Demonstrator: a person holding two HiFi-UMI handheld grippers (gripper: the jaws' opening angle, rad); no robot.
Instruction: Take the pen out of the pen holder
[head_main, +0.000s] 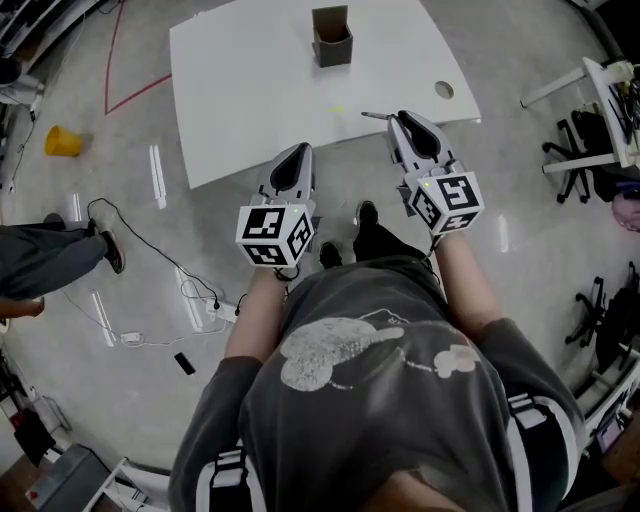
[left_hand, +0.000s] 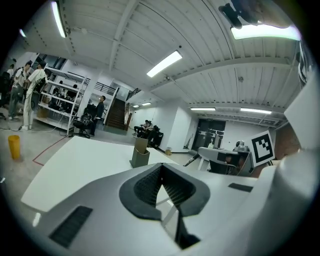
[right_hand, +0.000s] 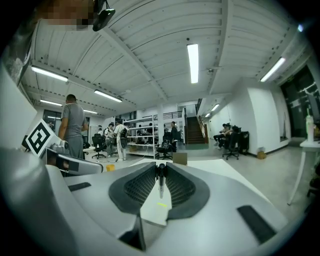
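The brown square pen holder (head_main: 332, 36) stands at the far edge of the white table (head_main: 250, 90); it also shows as a small box in the left gripper view (left_hand: 141, 152) and the right gripper view (right_hand: 179, 158). My right gripper (head_main: 397, 117) hovers over the table's near right part, shut on a thin dark pen (head_main: 375, 116) that sticks out to the left of its tips. In its own view the pen (right_hand: 160, 176) stands upright between the pads of the right gripper (right_hand: 160, 170). My left gripper (head_main: 299, 150) is at the table's near edge; the left gripper (left_hand: 161, 168) has its jaws together with nothing between them.
A round hole (head_main: 444, 90) is at the table's right corner and a small yellow mark (head_main: 337, 110) lies mid-table. On the floor are a yellow cup (head_main: 62, 141), cables (head_main: 150, 290) and a bystander's leg (head_main: 50, 255). Office chairs (head_main: 585, 140) stand at the right.
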